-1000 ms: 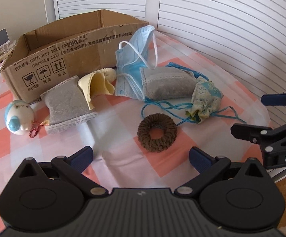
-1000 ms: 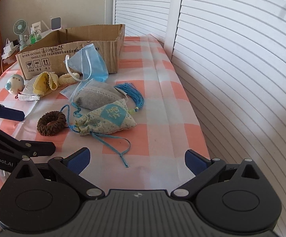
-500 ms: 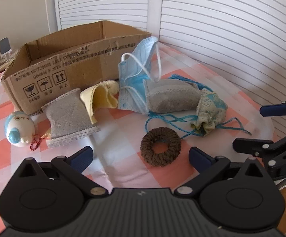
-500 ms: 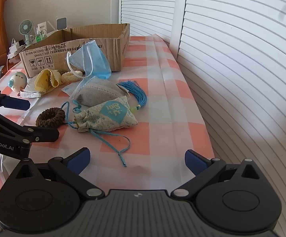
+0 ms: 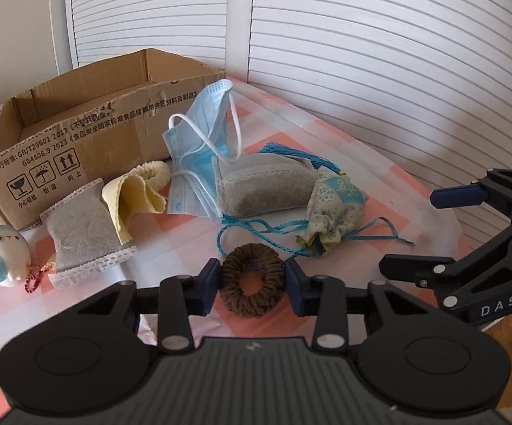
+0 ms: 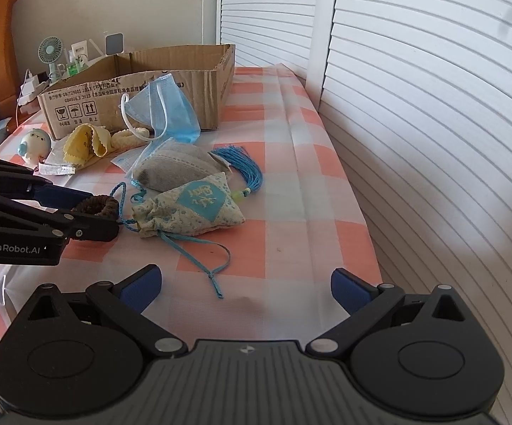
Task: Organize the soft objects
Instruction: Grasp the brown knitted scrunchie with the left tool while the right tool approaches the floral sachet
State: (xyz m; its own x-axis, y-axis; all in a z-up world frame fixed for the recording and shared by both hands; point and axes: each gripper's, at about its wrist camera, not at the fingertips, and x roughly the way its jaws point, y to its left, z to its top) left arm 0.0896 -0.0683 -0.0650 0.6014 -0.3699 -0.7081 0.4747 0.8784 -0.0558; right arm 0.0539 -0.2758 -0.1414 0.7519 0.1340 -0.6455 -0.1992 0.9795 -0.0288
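cardboard box interior hidden, left gripper just closed on brown scrunchie, right gripper apart

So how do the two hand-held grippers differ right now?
The left hand-held gripper has just closed its jaws onto the brown scrunchie, pads against both sides; the right hand-held gripper stands wide open with nothing between its fingers. The left is at the pile; the right hangs over bare tablecloth. Both angle down at the table.

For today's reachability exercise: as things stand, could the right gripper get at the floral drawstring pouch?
Probably yes. The right gripper is open, and only bare checked tablecloth and the pouch's trailing cord lie between it and the floral pouch. The left gripper, closing around the brown scrunchie, sits beside the pouch, not across the path.
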